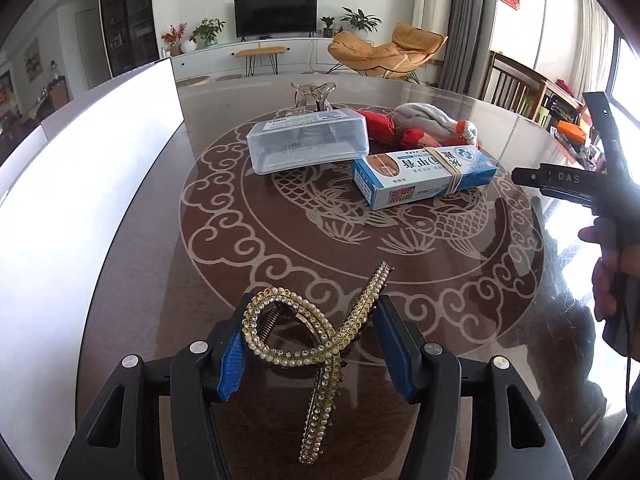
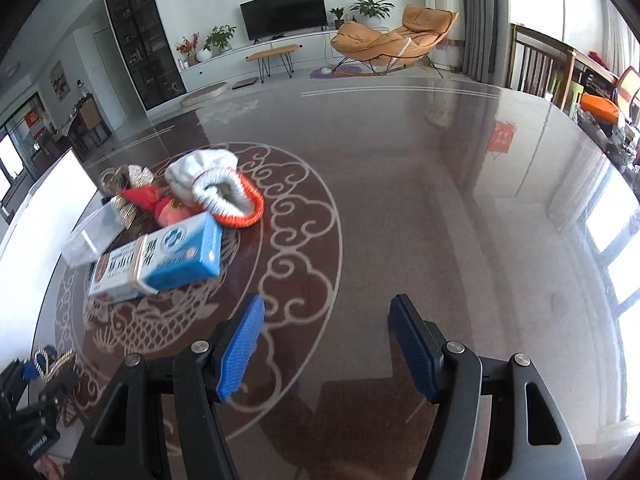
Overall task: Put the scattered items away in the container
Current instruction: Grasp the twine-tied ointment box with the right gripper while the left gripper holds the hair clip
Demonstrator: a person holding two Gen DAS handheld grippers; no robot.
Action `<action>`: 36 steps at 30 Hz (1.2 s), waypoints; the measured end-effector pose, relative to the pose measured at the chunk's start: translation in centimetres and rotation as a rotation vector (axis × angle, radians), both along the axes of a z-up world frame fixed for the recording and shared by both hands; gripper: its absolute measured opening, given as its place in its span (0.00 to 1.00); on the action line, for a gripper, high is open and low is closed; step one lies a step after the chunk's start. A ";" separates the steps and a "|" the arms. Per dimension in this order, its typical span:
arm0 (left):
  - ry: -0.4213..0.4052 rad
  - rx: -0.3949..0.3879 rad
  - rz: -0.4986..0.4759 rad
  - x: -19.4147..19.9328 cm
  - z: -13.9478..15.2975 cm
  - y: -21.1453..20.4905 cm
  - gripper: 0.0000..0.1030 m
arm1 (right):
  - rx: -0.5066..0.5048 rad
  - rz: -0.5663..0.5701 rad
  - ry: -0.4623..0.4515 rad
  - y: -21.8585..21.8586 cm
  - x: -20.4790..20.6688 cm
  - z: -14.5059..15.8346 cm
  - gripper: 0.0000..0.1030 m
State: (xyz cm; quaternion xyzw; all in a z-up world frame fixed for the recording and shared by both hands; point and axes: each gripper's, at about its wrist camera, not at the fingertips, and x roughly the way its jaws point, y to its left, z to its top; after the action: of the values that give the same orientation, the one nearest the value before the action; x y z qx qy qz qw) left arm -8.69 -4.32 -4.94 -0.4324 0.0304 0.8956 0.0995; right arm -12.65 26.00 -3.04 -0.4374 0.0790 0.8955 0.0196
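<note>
Our left gripper [image 1: 310,334] clasps the hair clip [image 1: 320,332] over the table [image 2: 440,200], our right gripper [image 2: 326,344] gapes unladen, box [image 1: 424,178] mid-table.

You have a gold hair clip [image 1: 320,336], set with pearls and rhinestones in a looping ribbon shape, sitting between the blue pads of your left gripper [image 1: 310,344], above the table. Further off lies a clear plastic box [image 1: 307,142], resting on its side. Just beside it, a blue and white carton [image 1: 426,176] with a rubber band around it lies flat. Behind them, a grey glove with an orange cuff [image 2: 218,192] rests against some red cloth [image 1: 380,126], and a second glittery clip [image 1: 312,98] stands behind the box.
</note>
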 end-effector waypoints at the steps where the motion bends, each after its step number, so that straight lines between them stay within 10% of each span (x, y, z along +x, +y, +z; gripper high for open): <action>1: -0.003 -0.004 0.004 0.1 -0.1 -0.2 0.57 | -0.002 0.008 -0.006 0.0 -1.1 -0.1 0.65; 10: -0.005 0.002 0.087 1.2 -0.2 -3.5 0.57 | -0.111 0.716 -0.026 -8.0 4.6 -0.5 0.63; 18: -0.010 -0.005 0.114 1.0 -0.2 -3.5 0.58 | -0.033 0.845 0.105 -10.3 4.2 1.9 0.64; 24: -0.011 -0.028 0.113 0.9 -0.2 -3.2 0.58 | 0.078 1.008 -0.003 -16.2 0.0 1.1 0.64; 30: -0.011 -0.029 0.110 0.9 -0.3 -3.2 0.58 | 0.132 0.932 -0.066 -17.7 0.5 -0.7 0.42; 36: -0.013 -0.027 0.086 1.9 -0.3 -2.0 0.58 | 0.061 0.618 -0.071 -9.0 8.3 -0.7 0.41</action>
State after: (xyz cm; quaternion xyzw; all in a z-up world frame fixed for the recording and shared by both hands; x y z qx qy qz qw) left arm -6.75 -6.31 -5.23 -0.4403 0.0232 0.8958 0.0555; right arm -4.33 17.02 -3.71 -0.4709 -0.0852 0.8453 -0.2377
